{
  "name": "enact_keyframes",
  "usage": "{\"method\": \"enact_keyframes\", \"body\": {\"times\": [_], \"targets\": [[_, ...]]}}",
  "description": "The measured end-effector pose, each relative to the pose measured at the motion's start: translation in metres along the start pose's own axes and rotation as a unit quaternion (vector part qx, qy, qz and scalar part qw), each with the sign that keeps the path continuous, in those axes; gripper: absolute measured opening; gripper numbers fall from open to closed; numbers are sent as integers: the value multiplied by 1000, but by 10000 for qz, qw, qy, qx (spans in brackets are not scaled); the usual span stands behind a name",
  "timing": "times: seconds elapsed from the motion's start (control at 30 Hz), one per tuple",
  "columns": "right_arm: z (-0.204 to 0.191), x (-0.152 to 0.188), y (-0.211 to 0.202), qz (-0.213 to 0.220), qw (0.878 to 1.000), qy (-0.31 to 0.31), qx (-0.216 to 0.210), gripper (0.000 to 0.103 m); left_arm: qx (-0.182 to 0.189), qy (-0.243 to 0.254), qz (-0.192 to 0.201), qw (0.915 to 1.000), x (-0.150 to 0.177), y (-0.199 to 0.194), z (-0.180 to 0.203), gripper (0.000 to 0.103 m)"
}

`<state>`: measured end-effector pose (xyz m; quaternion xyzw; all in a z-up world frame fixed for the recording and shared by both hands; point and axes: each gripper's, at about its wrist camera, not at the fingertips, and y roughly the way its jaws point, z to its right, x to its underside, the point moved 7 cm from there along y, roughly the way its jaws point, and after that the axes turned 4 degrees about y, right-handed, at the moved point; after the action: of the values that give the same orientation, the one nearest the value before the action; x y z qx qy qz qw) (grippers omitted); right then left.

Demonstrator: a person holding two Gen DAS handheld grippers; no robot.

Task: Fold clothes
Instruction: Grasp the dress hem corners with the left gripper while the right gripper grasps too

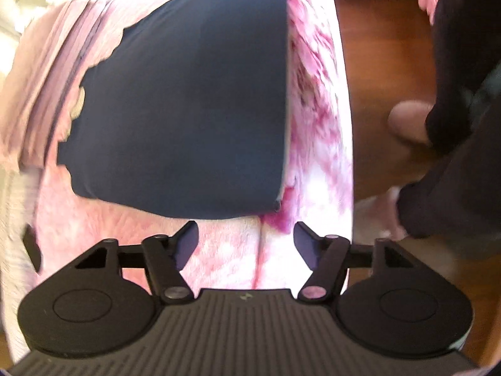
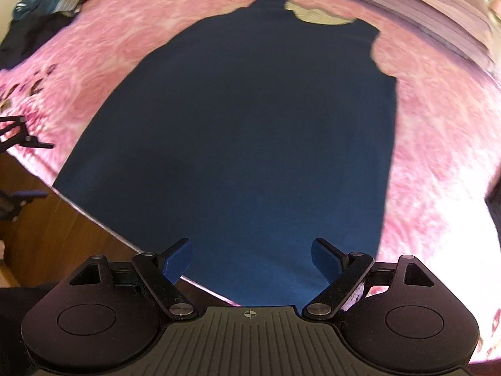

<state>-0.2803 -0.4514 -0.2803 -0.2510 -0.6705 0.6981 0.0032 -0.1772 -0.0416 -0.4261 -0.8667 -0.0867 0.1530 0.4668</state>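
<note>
A dark navy sleeveless garment (image 2: 250, 131) lies spread flat on a pink flowered blanket (image 2: 438, 144), neck end far from me. My right gripper (image 2: 250, 260) is open and empty, over the garment's near hem by the bed edge. In the left wrist view the same garment (image 1: 188, 109) lies ahead on the blanket (image 1: 316, 119). My left gripper (image 1: 245, 244) is open and empty, over the blanket just short of the garment's edge. The left gripper also shows at the left edge of the right wrist view (image 2: 18, 144).
Wooden floor (image 1: 382, 62) lies beside the bed, also in the right wrist view (image 2: 47, 235). A person's bare foot (image 1: 407, 122) and dark trouser legs (image 1: 457, 62) stand there. A pile of dark clothes (image 2: 40, 15) lies at the far left. Striped bedding (image 2: 422, 9) runs along the far side.
</note>
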Motion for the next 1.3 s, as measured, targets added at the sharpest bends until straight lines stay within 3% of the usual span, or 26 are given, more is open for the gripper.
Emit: {"method": "enact_keyframes", "body": {"times": [0.17,0.23,0.27,0.3,0.33,0.43,0.5,0.6,0.7,0.87,0.9,0.93,0.97,1.17,1.2,1.23,1.3], "targets": [[5,18,-2,121,9997,-191,-47,86,-175,505,182,9984,-9,14,10,51],[9,27,-5,124,9998,-143,-54,86,-19,652,142,9978,-12,18,13,32],[10,32,-7,122,9998,-110,-64,86,82,579,134,9982,-13,16,11,28],[11,37,-9,121,9999,-76,-74,86,65,463,160,9988,-14,12,6,12],[11,42,-11,124,9999,-61,-95,86,31,341,190,9992,-16,6,-1,5],[0,51,-16,188,9992,-223,-264,86,86,-693,245,9973,-20,-10,-37,5],[-18,53,-12,355,9968,-610,-387,86,114,-1507,243,9882,-20,-18,-67,4],[-51,52,-3,676,9886,-1255,-488,86,121,-2350,279,9715,-21,-26,-105,4],[-71,43,20,1091,9809,-1601,-190,86,73,-2670,362,9630,-24,-32,-127,4],[-104,27,57,1774,9596,-2162,306,85,96,-2672,296,9632,-22,-39,-132,4],[-111,24,64,1909,9541,-2272,405,80,106,-2663,271,9634,-21,-39,-132,4],[-114,22,70,1997,9497,-2355,526,59,125,-2668,248,9633,-19,-41,-131,4],[-103,27,71,1929,9495,-2366,722,53,146,-2675,225,9632,-18,-42,-129,4],[5,77,69,1243,9382,-2695,1781,41,140,-2818,140,9593,-15,-45,-125,4],[22,85,68,1115,9353,-2776,1888,34,125,-2833,118,9589,-15,-44,-124,4],[36,91,67,1003,9335,-2839,1950,17,108,-2846,95,9585,-15,-43,-122,4],[53,97,62,854,9293,-3028,1935,6,103,-2871,21,9578,-14,-41,-119,4]]}}
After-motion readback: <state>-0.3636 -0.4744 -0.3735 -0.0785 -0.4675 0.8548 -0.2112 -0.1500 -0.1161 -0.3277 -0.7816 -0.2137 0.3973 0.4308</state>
